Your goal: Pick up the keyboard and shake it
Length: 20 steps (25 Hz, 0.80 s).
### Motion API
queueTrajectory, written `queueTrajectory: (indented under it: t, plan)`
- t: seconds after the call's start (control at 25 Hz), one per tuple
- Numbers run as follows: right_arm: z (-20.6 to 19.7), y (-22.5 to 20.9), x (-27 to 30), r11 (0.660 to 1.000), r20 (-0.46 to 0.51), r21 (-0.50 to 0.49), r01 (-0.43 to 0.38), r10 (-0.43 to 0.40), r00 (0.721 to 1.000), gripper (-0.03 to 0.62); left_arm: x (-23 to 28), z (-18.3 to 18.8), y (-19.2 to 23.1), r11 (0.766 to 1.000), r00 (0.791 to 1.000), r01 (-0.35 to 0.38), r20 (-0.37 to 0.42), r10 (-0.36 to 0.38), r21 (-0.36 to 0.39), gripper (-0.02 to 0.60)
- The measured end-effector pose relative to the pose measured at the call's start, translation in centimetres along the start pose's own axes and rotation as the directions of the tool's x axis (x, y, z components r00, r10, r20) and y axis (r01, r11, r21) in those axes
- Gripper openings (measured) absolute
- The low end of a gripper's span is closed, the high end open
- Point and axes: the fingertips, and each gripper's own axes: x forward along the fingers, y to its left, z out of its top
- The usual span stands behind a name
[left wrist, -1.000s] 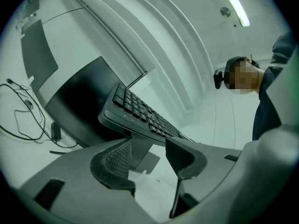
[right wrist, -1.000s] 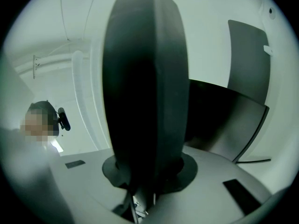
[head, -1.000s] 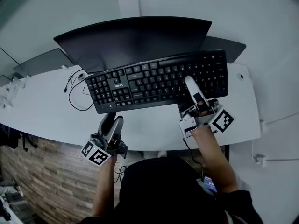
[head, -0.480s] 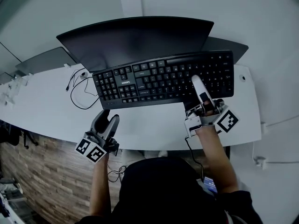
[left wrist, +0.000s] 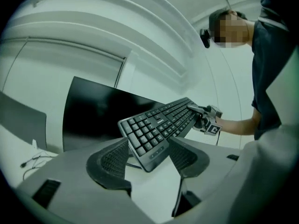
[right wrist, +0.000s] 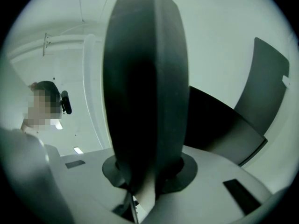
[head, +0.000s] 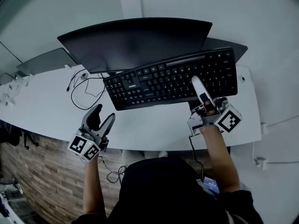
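The right gripper [head: 196, 84] clamps the keyboard [head: 163, 80], which blocks its own view; the left gripper [head: 103, 114], jaws just opening, grasps nothing.

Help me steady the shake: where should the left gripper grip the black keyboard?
Take the black keyboard by its left end's thin front edge, from the near side, opposite the clamped right gripper; it hangs clear of the white desk. The left gripper, jaws just opening, holds nothing.
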Motion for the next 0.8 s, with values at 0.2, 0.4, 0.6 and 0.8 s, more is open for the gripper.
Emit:
queueTrajectory:
  t: [0.2, 0.4, 0.6, 0.8]
  plan:
    - [-0.5, 0.4, 0.7, 1.000, -0.073, -0.002, -0.016, 0.015, 0.997, 0.083, 1.5, 2.5, -0.2, 0.995, 0.997, 0.063, -0.045, -0.060, 0.073, 0.287]
    - [-0.8, 0.0, 1.1, 0.999, -0.128, -0.001, -0.044, 0.044, 0.991, 0.083, 3.7, 3.7, -0.7, 0.981, 0.983, 0.161, -0.110, -0.149, 0.107, 0.296]
    - [-0.9, 0.9, 1.4, 0.997, -0.177, -0.007, -0.073, 0.071, 0.982, 0.083, 4.9, 4.7, -2.7, 0.950, 0.943, 0.287, -0.210, -0.257, 0.126, 0.307]
    - [-1.2, 0.6, 1.4, 0.995, -0.204, -0.006, -0.101, 0.098, 0.974, 0.083, 6.7, 4.6, -3.5, 0.914, 0.895, 0.378, -0.311, -0.319, 0.147, 0.307]
